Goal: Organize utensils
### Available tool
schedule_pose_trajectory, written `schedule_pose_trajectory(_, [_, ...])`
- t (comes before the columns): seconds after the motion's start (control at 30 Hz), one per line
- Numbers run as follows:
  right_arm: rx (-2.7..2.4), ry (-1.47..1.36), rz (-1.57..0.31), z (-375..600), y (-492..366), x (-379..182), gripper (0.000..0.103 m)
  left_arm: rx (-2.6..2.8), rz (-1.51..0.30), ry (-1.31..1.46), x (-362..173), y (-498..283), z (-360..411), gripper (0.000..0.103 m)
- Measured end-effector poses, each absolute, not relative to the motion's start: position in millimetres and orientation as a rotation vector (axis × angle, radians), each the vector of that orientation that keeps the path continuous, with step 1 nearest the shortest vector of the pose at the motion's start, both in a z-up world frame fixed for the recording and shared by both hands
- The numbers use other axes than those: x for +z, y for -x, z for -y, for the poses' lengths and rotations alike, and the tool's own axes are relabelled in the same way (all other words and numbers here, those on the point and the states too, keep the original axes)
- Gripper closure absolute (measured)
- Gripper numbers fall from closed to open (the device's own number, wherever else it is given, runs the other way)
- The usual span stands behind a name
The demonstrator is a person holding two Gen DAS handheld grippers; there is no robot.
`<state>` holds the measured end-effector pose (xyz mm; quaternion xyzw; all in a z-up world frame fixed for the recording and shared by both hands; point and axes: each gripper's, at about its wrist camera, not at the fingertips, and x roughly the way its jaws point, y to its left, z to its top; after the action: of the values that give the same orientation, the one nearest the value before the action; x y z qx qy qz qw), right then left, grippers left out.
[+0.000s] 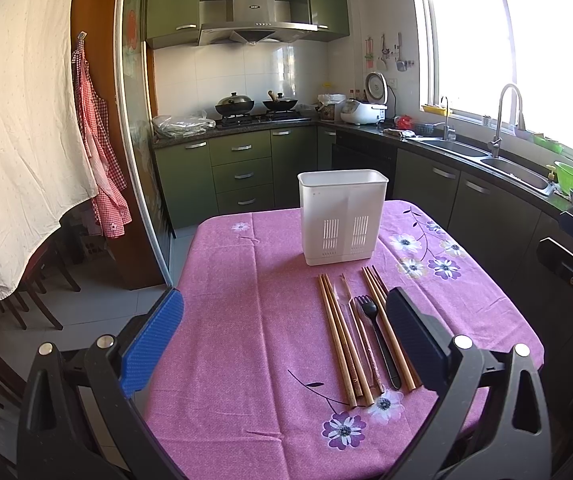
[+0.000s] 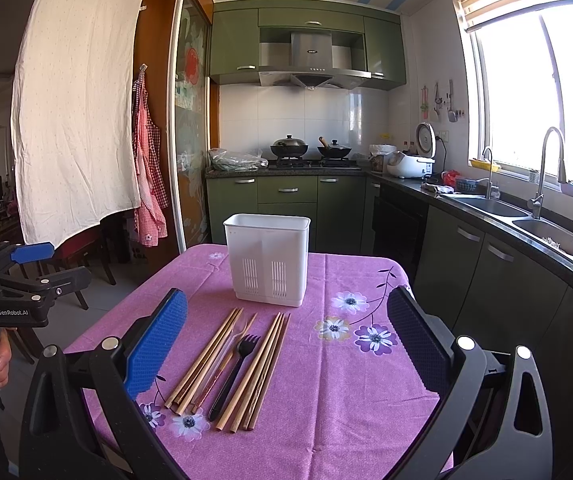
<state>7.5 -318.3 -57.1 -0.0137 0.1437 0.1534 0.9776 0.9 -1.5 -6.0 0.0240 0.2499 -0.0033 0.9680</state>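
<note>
On the desk [image 2: 346,400], both spread, empty hand-held grippers [image 1: 284,340] [image 2: 286,344] should pinch chopsticks [image 2: 206,360] mid-shaft, then drop them upright into the white utensil holder [image 2: 268,260].

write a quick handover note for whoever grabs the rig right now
Left gripper: open, empty, above the table's near edge.
Right gripper: open, empty, likewise.
White utensil holder stands upright on the pink tablecloth; nothing shows above its rim.
Wooden chopsticks, black fork and a clear utensil lie in a row before it.
Done: nothing yet. Left: move every utensil into the holder.
</note>
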Motion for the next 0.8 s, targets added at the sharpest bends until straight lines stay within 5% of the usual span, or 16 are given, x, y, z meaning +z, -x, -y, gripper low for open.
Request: schedule_pose_trajectory(0.8, [0.31, 0.026, -0.311, 314.4, -14.4, -63.6, 0.004, -0.007, -0.511, -0.055, -12.0, -0.2, 2.8, 0.007])
